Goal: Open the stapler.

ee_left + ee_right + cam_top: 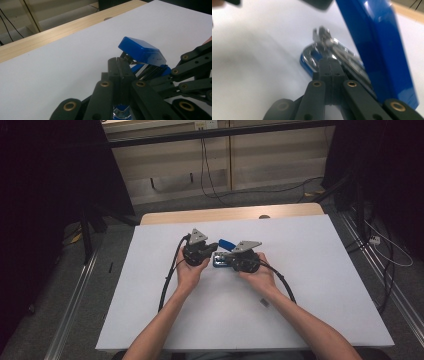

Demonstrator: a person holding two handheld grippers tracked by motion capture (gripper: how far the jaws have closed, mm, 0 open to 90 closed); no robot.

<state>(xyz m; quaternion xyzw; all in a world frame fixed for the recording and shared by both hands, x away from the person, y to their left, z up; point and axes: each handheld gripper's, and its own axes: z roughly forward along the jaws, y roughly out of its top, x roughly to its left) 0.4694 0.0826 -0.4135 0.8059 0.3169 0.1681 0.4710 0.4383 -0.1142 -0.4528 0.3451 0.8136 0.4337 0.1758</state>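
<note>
A blue stapler (220, 262) lies at the middle of the white table top (310, 270), its blue lid (141, 50) swung up and open. The metal staple channel (342, 56) is bared, with a row of staples in it, and the lid (377, 50) rises to its right. My left gripper (120, 63) is shut, its tips just below the raised lid near the hinge. My right gripper (329, 63) is shut too, its tips right at the metal channel above the blue base (305, 63). From above, the left gripper (214, 248) and right gripper (226, 261) meet at the stapler from either side.
A light wooden strip (225, 214) runs along the table's far edge. Black cables (167, 285) trail from both grippers across the white top. A small dark object (264, 303) lies by the right forearm. Floor cables and dark stands surround the table.
</note>
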